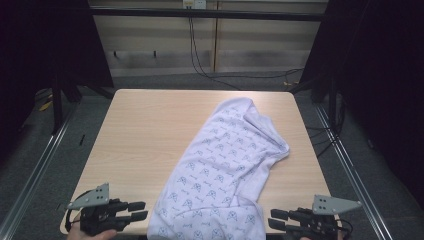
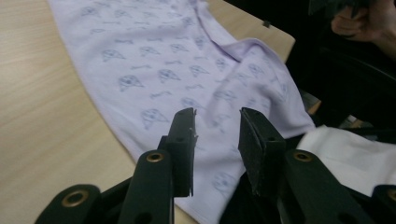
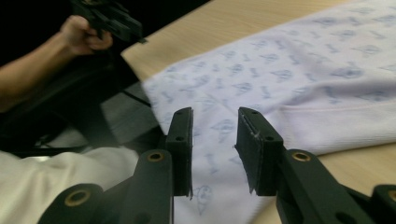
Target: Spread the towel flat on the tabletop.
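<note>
Lilac printed shirt (image 1: 220,165) on table, between left gripper (image 1: 138,210) and right gripper (image 1: 276,218), both parted, seemingly empty.

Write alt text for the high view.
A pale lilac printed garment lies crumpled diagonally across a light wooden table, its near end hanging over the front edge. The left gripper and right gripper sit open at the near corners, holding nothing.

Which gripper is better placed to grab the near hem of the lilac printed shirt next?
Left, marginally. The left gripper sits open right beside the shirt's near-left hem corner, jaws pointing at it. The right gripper, also open, stands slightly farther from the hem.
</note>
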